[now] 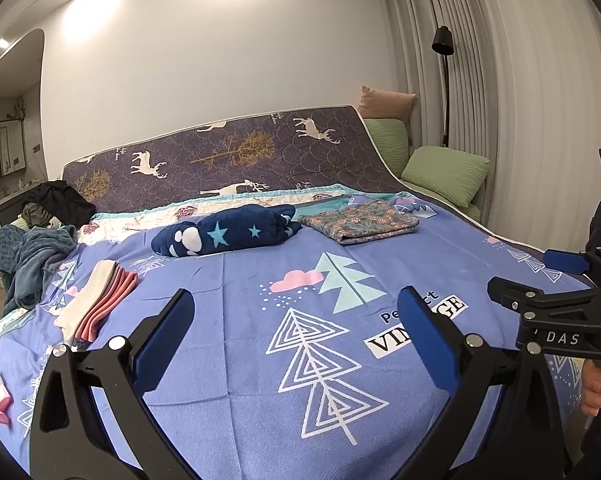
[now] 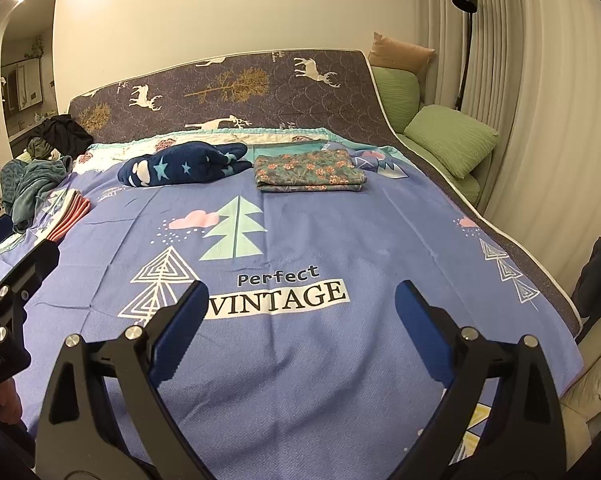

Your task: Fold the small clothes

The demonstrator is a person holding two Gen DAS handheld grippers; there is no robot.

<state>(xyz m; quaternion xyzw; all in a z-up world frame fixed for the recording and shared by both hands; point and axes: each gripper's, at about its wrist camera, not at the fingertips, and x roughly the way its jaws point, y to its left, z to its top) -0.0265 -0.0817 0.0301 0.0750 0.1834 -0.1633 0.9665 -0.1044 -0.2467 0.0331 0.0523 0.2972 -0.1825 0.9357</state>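
two grippers, left gripper (image 1: 296, 344) and right gripper (image 2: 300, 340), both spread apart, empty, above blue bedspread (image 2: 340, 240). i judge between garments: floral piece (image 2: 308, 170) already folded, upper centre. next: reach unfolded clothes pile (image 1: 36, 236) at left edge.

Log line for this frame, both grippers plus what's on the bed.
left gripper: open, empty | right gripper: open, empty | floral cloth: folded, far side | pink-white stack: left edge | bedspread: nothing between jaws
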